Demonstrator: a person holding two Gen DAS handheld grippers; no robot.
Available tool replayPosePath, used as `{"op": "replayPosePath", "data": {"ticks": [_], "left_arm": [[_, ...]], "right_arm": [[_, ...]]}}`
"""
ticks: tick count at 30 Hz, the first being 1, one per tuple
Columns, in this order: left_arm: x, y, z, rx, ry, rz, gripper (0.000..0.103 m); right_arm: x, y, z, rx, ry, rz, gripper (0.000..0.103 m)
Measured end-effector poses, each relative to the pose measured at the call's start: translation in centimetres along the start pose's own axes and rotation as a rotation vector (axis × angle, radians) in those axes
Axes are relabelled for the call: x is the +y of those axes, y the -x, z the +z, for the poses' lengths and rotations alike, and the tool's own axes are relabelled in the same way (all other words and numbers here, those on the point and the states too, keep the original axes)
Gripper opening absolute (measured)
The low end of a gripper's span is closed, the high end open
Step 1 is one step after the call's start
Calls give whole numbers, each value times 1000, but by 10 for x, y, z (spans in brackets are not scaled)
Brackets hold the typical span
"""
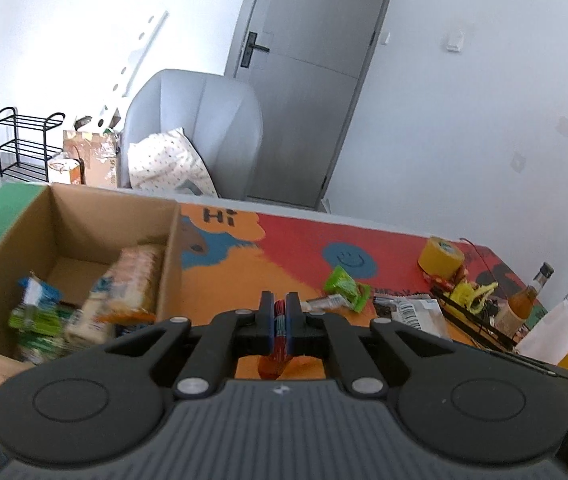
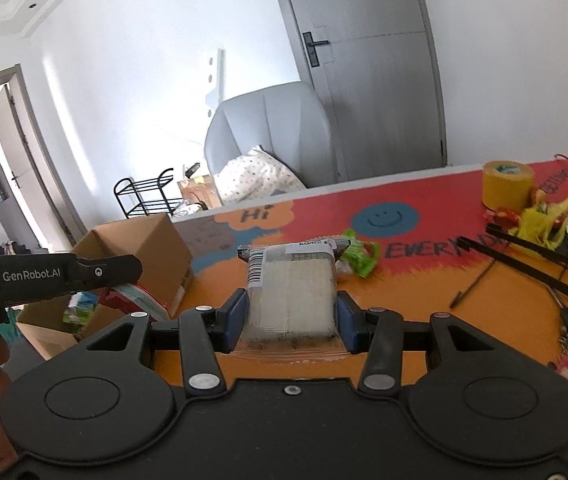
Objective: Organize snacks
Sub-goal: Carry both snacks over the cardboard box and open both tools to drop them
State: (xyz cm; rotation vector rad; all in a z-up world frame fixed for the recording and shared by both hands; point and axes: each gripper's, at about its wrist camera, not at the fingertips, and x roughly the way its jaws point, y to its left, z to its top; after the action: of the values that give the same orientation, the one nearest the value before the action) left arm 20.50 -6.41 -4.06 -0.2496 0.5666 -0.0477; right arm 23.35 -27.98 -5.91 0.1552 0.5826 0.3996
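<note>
Pinching a thin red snack packet (image 1: 280, 328) between its closed fingers, the left gripper (image 1: 280, 312) hangs just right of the cardboard box (image 1: 68, 216); inside the box lie several blurred packets, among them an orange-trimmed biscuit pack (image 1: 136, 280) against its right wall; the right gripper (image 2: 290, 312) clamps a pale clear-wrapped snack block (image 2: 290, 292) from both sides, well right of the box and low over the colourful table mat (image 2: 424, 292); a green snack packet (image 2: 358, 256) lies on the mat just beyond that block; a yellow tape roll (image 2: 506, 184) stands farther right of the box.
</note>
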Motion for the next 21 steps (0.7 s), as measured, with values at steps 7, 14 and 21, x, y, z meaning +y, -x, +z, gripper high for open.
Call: {"op": "replayPosePath", "data": {"ticks": [7, 14, 21], "left_arm": [[21, 14, 11, -31, 20, 20, 4], [45, 29, 25, -63, 37, 42, 4], [72, 44, 35, -93, 44, 72, 4]], "right_arm": [[22, -1, 10, -18, 29, 24, 45], [45, -7, 20, -37, 54, 51, 45], [72, -18, 28, -51, 70, 89, 45]]}}
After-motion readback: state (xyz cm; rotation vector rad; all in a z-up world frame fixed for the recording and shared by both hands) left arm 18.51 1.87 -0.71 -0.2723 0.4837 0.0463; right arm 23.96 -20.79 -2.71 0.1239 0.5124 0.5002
